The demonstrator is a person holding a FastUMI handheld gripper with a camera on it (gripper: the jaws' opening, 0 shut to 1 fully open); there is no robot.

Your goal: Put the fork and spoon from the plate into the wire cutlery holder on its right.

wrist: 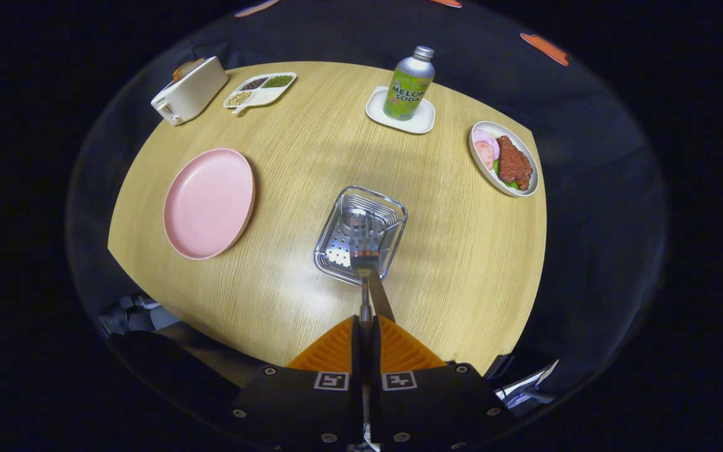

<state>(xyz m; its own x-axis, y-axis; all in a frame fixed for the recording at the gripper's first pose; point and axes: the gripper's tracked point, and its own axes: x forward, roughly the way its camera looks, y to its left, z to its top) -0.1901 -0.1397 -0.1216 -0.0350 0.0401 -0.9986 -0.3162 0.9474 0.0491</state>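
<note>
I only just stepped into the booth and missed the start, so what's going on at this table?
A person is working a handheld gripper, whose fingers are shut on the handle of a fork. The fork's head hangs over the wire cutlery holder just ahead of the fingers, tines pointing away. The pink plate to the holder's left lies bare. A second handle seems pinched beside the fork's, perhaps the spoon's, but I cannot tell.

The fork's [364, 251] handle end was hidden between the hand-held gripper's [366, 326] closed fingers. Whether a spoon lay alongside could not be told
</note>
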